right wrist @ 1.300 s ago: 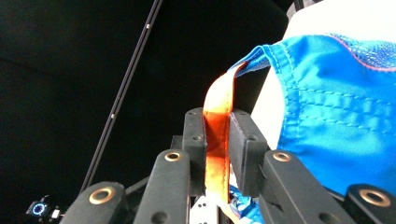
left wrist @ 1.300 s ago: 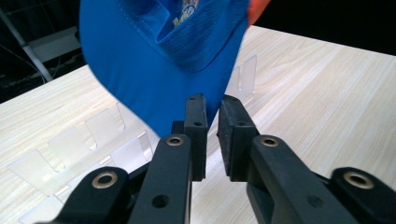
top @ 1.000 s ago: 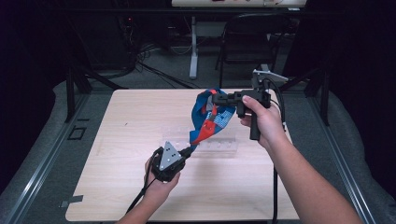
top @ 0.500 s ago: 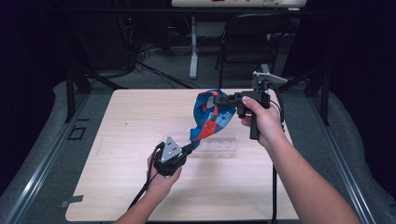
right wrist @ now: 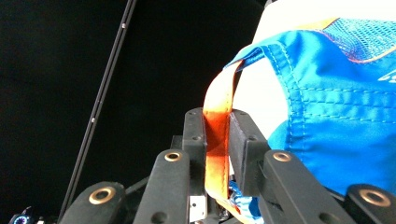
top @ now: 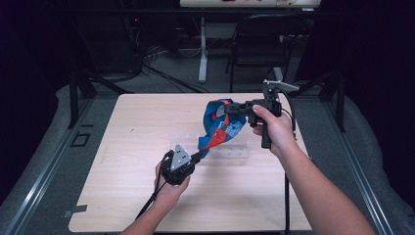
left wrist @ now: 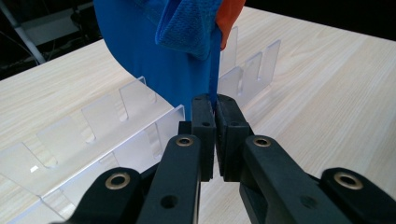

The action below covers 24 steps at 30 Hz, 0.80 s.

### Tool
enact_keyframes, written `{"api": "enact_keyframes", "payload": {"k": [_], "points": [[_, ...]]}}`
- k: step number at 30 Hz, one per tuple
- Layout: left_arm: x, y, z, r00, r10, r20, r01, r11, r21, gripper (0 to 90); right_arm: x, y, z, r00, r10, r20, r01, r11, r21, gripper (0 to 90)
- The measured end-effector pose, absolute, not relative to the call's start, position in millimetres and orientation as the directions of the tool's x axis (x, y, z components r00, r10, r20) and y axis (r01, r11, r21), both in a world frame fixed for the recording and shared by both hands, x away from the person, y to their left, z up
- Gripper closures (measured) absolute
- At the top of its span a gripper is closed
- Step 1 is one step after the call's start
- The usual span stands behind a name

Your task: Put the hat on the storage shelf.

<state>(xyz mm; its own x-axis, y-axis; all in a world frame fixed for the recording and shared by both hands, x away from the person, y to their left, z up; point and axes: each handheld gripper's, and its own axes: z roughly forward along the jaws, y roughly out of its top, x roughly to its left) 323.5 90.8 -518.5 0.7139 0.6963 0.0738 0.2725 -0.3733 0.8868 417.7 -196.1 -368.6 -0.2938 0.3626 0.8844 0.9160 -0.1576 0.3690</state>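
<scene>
A blue cloth bag (top: 218, 123) with orange straps hangs stretched between my two grippers above the wooden table (top: 147, 122). My right gripper (top: 230, 108) holds it up high at the right; its jaws are shut on an orange strap (right wrist: 217, 140) of the blue bag (right wrist: 336, 102). My left gripper (top: 198, 155) sits low near the table's middle, shut on the bag's lower blue edge (left wrist: 187, 74). Under the bag a clear plastic divider tray (top: 230, 149) lies on the table, seen close in the left gripper view (left wrist: 116, 126).
The table's front and left parts show bare wood. Behind the table stand a chair (top: 259, 44) and a white table leg (top: 202, 49) among floor cables. Metal rails run along both sides of the table.
My left gripper has moved slightly down and left, pulling the bag's lower edge tauter. The right gripper keeps the strap in nearly the same place.
</scene>
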Motion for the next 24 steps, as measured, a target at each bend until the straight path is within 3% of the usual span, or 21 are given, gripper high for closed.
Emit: {"api": "enact_keyframes", "payload": {"k": [24], "points": [[326, 91, -532, 0.708, 0.703, 0.066, 0.291, -0.375, 0.88, 87.9, 427, -200, -397, -0.246, 0.376, 0.893, 0.931, -0.166, 0.326, 77.4]]}}
